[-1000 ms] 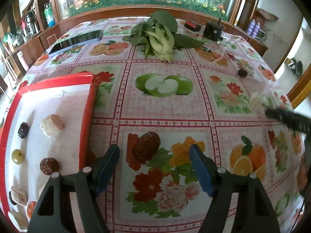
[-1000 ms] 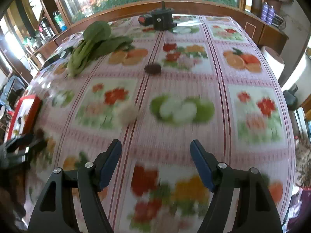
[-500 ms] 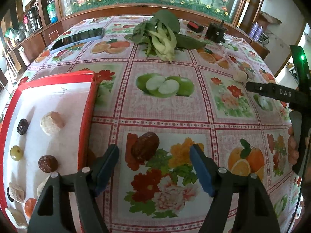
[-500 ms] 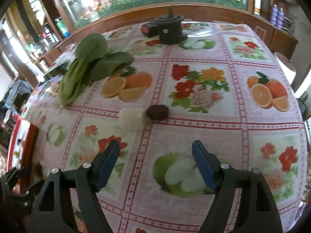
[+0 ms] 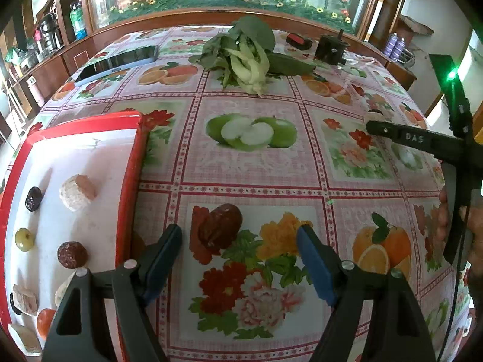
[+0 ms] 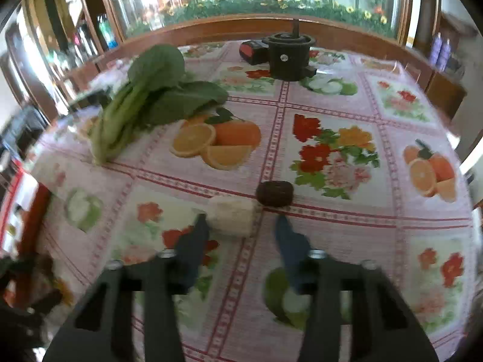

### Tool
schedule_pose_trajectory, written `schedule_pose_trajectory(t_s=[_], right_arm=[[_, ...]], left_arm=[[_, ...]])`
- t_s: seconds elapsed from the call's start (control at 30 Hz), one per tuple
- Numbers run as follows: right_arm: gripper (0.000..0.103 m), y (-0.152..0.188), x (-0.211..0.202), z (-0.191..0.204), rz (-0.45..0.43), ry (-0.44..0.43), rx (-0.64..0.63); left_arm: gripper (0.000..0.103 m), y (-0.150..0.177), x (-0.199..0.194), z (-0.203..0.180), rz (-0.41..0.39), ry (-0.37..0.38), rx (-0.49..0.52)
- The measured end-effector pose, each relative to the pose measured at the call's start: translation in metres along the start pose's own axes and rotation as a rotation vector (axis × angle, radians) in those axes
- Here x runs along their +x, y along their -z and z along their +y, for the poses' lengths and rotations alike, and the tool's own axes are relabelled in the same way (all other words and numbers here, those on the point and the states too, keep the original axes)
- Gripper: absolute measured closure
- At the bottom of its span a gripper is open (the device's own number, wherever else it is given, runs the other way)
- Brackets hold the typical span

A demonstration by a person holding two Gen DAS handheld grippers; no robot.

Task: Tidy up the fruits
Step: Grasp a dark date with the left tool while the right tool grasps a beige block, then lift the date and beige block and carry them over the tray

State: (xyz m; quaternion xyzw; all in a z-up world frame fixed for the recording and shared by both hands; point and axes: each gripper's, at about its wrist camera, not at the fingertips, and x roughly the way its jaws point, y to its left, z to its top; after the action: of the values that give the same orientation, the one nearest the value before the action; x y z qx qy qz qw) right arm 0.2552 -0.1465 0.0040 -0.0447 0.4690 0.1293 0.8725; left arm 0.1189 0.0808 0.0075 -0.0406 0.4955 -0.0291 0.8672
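Right wrist view: the right hand-held gripper (image 6: pixel 238 223) is closing just short of a pale fruit chunk (image 6: pixel 232 217), not yet gripping it. The left hand-held gripper (image 5: pixel 240 250) hangs open over a brown date (image 5: pixel 220 226) beside the red tray (image 5: pixel 132 181), likely ready for pickup.

A tray (image 5: pixel 132 163) sits at the surface's (image 5: pixel 271 163) left edge; greens (image 5: pixel 244 57) and a phone (image 5: pixel 117 63) lie near its far edge.

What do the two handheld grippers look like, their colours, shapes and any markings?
The left gripper has black plastic arms with triangular cut-outs, silver rivets and blue fingers. The right gripper is built alike. Seen side-on from the left wrist view, its black finger bears pale letters "DAS", and a green light glows above.
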Motion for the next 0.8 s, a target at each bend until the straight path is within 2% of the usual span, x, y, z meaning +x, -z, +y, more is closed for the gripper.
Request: schedule_pose_trajectory(t_s=[0.1, 0.2, 0.27, 0.3, 0.4, 0.5, 0.8], right_arm=[[0.076, 0.002, -0.002, -0.006, 0.002, 0.008, 0.024], [0.076, 0.007, -0.006, -0.012, 0.001, -0.011, 0.059], [0.076, 0.012, -0.011, -0.015, 0.004, -0.031, 0.078], [0.076, 0.015, -0.013, -0.016, 0.005, -0.036, 0.081], [0.076, 0.024, -0.021, -0.017, 0.013, -0.047, 0.085], [0.076, 0.034, -0.028, -0.018, 0.018, -0.054, 0.091], [0.076, 0.070, -0.056, -0.026, 0.034, -0.097, 0.147]], left_arm=[[0.030, 0.001, -0.002, 0.000, -0.008, 0.014, 0.005], [0.046, 0.000, -0.003, 0.001, -0.013, 0.020, 0.009], [0.069, -0.001, -0.004, 0.004, -0.017, 0.018, 0.010], [0.073, -0.002, -0.004, 0.006, -0.015, 0.027, -0.002], [0.073, -0.004, -0.004, 0.013, -0.011, 0.058, -0.045], [0.073, -0.002, -0.004, 0.008, -0.015, 0.045, -0.024], [0.073, 0.022, -0.014, -0.032, -0.019, 0.095, 0.060]])
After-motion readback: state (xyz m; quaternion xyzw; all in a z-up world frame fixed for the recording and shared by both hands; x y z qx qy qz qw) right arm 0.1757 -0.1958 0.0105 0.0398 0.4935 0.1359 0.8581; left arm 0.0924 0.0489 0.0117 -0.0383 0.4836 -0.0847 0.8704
